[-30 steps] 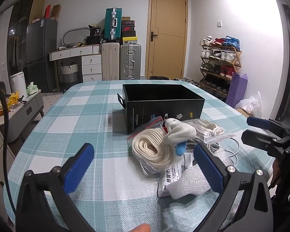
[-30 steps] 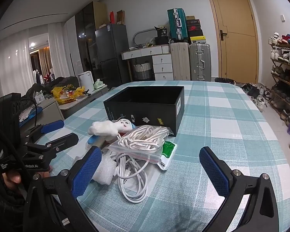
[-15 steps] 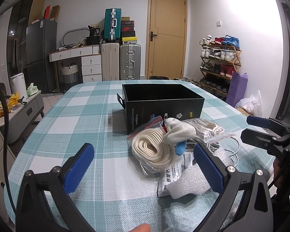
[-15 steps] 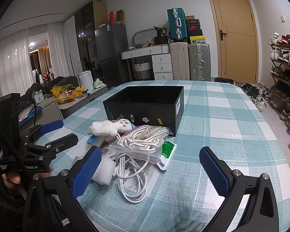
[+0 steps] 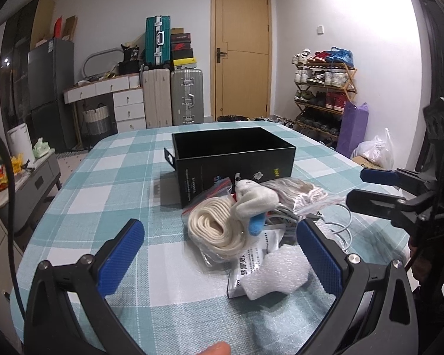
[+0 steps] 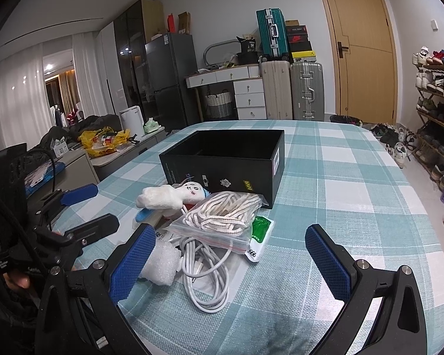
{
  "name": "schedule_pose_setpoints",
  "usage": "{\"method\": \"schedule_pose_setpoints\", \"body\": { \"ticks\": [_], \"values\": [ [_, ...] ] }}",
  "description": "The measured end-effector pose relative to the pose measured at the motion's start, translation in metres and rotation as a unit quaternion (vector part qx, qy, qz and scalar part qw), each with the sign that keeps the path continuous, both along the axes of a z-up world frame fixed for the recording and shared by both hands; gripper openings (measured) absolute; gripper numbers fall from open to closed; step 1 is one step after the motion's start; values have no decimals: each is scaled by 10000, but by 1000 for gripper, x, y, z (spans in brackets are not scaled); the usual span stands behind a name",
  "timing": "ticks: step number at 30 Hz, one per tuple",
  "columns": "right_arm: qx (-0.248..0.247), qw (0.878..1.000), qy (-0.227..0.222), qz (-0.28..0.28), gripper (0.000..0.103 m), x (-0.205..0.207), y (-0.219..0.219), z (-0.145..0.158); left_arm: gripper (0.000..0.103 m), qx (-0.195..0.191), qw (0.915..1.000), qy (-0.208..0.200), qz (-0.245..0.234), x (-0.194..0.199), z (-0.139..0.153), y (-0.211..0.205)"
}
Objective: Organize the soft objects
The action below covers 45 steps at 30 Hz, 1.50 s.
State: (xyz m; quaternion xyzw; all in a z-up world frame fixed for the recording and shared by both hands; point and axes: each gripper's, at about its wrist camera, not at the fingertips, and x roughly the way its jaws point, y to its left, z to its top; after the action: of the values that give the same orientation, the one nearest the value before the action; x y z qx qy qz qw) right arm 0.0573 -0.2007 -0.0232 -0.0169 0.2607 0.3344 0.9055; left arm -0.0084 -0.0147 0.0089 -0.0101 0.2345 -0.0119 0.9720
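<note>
Blue ribbed pads are showing on both tools, and we are holding each one spread wide with nothing between its fingers. The left tool is hovering over the checked table, its right pad sitting in front of the white foam piece; we cannot tell whether they are touching. The right tool is hanging above the near edge of the pile, its left pad just beside the same foam.

The soft things are lying heaped on the table against the near wall of the open black box: a bagged coil of flat cream webbing, a white plush toy lying across the top, a zip bag of white rope, a loose white cable and a printed white packet.

We are seeing 2 tools and 1 box.
</note>
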Motion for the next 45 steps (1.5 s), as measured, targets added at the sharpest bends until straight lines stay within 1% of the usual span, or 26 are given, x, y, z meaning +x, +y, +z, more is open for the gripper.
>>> {"method": "schedule_pose_setpoints", "body": {
  "ticks": [4, 8, 13, 16, 18, 20, 22, 24, 25, 27, 28, 30, 32, 34, 38, 40, 43, 45],
  "values": [
    [-66, 10000, 55, 34, 103, 1, 3, 1, 103, -27, 9998, 78, -207, 0, 0, -4],
    [-108, 9999, 6, -4, 103, 1, 3, 2, 103, -85, 9979, 253, -589, 1, -3, -8],
    [-131, 9999, -89, -50, 103, 0, 2, 5, 103, 10, 9939, 348, -1042, -3, -8, -21],
    [-138, 9998, -107, -64, 103, -1, 2, 6, 102, 148, 9905, 411, -1307, -6, -12, -31],
    [-140, 9998, -111, -73, 103, 0, 2, 6, 102, 335, 9889, 462, -1374, -7, -14, -39],
    [-138, 9998, -108, -75, 103, 0, 2, 6, 100, 443, 9875, 529, -1420, -7, -16, -45],
    [-142, 9998, -109, -72, 103, 0, 2, 6, 91, 461, 9866, 597, -1446, -5, -19, -48],
    [-140, 9998, -109, -73, 103, 0, 1, 6, 85, 459, 9858, 687, -1462, -2, -21, -48],
    [-138, 9998, -100, -68, 103, 0, 2, 6, 79, 454, 9854, 706, -1479, -1, -21, -48],
    [-137, 9998, -94, -72, 103, 0, 1, 6, 70, 422, 9846, 717, -1536, -1, -22, -48],
    [-135, 9998, -94, -68, 103, 1, 1, 6, 68, 414, 9842, 733, -1555, -1, -22, -47],
    [-136, 9998, -96, -72, 103, 0, 1, 6, 61, 455, 9831, 775, -1597, 0, -24, -48],
    [-135, 9999, -82, -67, 103, 2, 2, 5, 39, 477, 9817, 827, -1646, -1, -26, -49],
    [-129, 9999, -62, -51, 103, 1, 2, 5, 39, 440, 9807, 857, -1703, -1, -27, -49],
    [-120, 9999, -3, 12, 103, 2, 4, 4, 38, 298, 9804, 714, -1813, -8, -21, -47],
    [-142, 9999, -14, 11, 103, 3, 6, 5, 38, 211, 9821, 633, -1761, -8, -16, -41],
    [-233, 9997, -25, -31, 103, 5, 11, 6, 38, -62, 9852, 511, -1635, -9, -8, -25],
    [-282, 9996, 5, -50, 103, 8, 15, 6, 38, -175, 9865, 429, -1573, -10, -4, -16]
  ]
}}
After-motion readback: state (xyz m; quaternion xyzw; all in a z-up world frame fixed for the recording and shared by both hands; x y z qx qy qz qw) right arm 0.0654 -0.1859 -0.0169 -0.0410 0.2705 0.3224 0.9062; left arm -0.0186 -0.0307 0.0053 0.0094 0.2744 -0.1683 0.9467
